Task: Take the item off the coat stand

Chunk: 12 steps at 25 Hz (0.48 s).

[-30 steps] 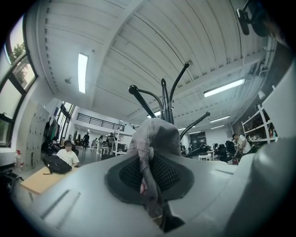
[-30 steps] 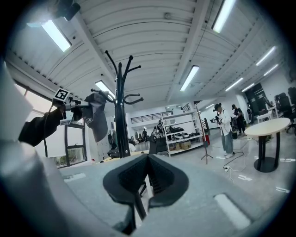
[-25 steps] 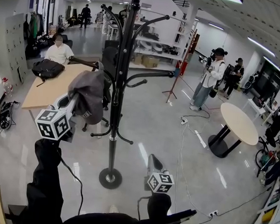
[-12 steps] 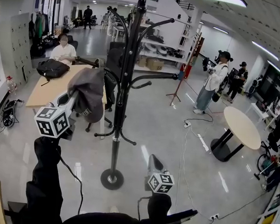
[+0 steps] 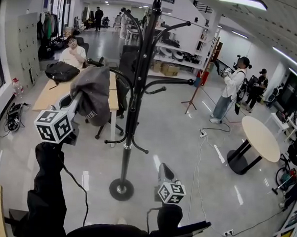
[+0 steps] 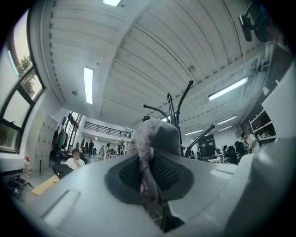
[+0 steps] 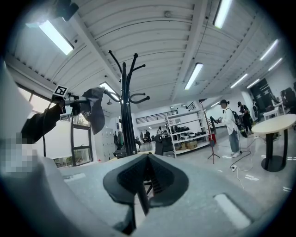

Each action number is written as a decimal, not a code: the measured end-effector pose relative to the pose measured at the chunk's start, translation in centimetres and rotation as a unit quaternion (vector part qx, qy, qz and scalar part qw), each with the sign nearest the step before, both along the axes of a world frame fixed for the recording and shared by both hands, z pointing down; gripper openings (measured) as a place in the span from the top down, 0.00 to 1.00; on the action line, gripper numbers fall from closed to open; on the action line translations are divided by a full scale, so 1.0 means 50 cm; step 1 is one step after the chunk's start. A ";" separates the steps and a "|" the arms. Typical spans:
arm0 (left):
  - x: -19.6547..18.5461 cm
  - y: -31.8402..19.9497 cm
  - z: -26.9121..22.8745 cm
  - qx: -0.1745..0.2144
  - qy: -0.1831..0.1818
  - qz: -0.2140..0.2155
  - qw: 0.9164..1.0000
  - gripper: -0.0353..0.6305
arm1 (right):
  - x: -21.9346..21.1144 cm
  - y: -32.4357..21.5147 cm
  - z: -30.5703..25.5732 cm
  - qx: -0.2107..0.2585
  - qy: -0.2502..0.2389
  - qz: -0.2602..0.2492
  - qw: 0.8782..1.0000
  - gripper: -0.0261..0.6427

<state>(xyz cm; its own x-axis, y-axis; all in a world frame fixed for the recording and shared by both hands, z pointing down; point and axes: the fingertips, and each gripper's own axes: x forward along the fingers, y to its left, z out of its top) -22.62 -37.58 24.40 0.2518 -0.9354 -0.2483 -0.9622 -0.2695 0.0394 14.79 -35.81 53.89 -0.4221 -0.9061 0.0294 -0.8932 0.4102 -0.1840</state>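
Clamped tight on a fold of the grey cap (image 6: 155,134) with the left gripper (image 6: 149,159), raised high at the left. Holding that cap (image 5: 94,93) just left of the black coat stand (image 5: 133,114), right beside one of its curved hooks; impossible to say whether touching. Down low at the near right with the right gripper (image 7: 143,185), pressed together on nothing, well apart from the cap, looking up past the stand's pole toward the far shelves (image 7: 185,134).
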 end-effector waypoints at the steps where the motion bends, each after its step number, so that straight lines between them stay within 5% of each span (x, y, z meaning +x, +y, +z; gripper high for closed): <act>1: -0.005 0.003 0.000 0.001 0.000 -0.002 1.000 0.90 | -0.003 -0.001 0.002 0.001 0.000 -0.001 1.000 0.96; 12: -0.051 0.040 -0.014 0.011 0.006 -0.020 1.000 0.90 | -0.045 0.008 0.010 0.000 0.002 -0.020 1.000 0.96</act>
<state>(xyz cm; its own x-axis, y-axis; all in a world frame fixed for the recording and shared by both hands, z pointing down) -25.15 -35.56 23.72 0.2105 -0.9389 -0.2722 -0.9718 -0.2312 0.0460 12.55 -35.40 54.39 -0.4584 -0.8882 0.0308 -0.8764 0.4461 -0.1814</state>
